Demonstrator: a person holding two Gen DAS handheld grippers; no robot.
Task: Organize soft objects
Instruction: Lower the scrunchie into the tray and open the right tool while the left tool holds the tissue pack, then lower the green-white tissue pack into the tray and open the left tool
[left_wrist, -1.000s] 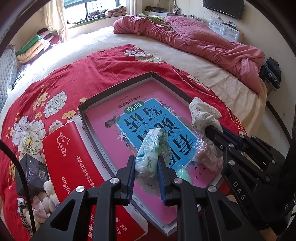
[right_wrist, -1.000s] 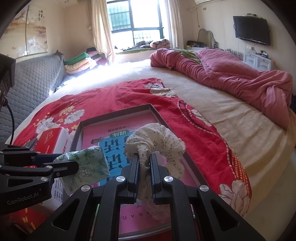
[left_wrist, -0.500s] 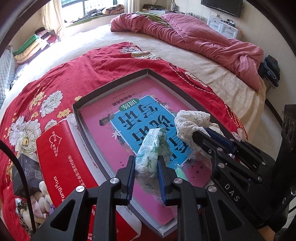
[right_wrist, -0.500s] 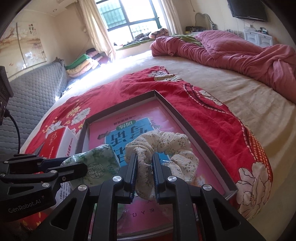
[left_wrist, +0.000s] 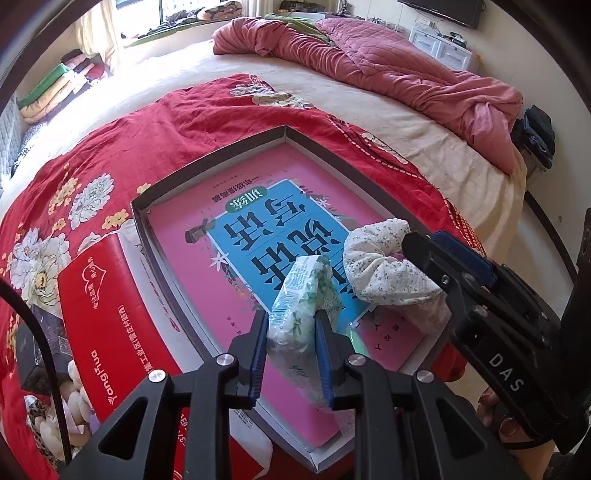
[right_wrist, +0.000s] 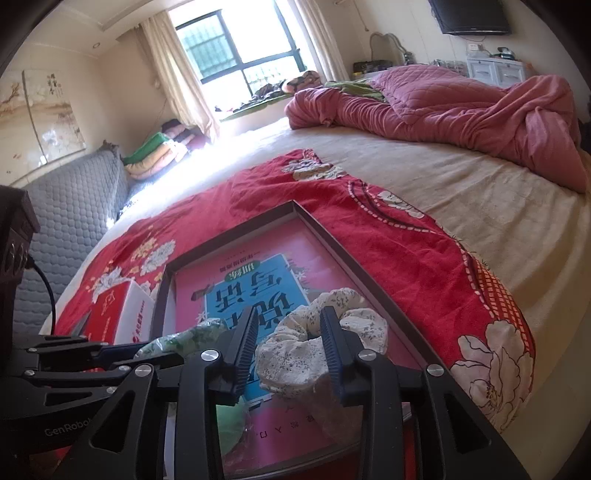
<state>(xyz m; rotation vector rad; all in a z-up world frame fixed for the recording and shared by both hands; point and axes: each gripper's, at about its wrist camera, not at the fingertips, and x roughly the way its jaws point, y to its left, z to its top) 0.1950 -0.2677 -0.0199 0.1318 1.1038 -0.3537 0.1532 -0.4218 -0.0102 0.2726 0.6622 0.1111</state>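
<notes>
A floral cream scrunchie (right_wrist: 321, 343) lies in the near right corner of the dark shallow tray (right_wrist: 332, 229). It sits between the jaws of my right gripper (right_wrist: 290, 321), which are opening, and the left pad stands off the cloth. My left gripper (left_wrist: 291, 328) is shut on a green-and-white tissue pack (left_wrist: 299, 295), held just above the tray's pink and blue sheet. In the left wrist view the scrunchie (left_wrist: 380, 266) rests right of the pack, by the tray rim (left_wrist: 207, 162). The pack (right_wrist: 177, 339) also shows at the left of the right wrist view.
A red tissue box (left_wrist: 103, 295) lies against the tray's left side, with small plush pieces (left_wrist: 74, 398) near it. A clear plastic bag (right_wrist: 332, 402) lies under the scrunchie. The tray sits on a red floral blanket (left_wrist: 147, 122). A pink quilt (left_wrist: 388, 74) is heaped at the back.
The right gripper's jaws have spread apart from a tight grip on the scrunchie, which has sunk and now rests in the tray. The left gripper still holds the tissue pack in place.
</notes>
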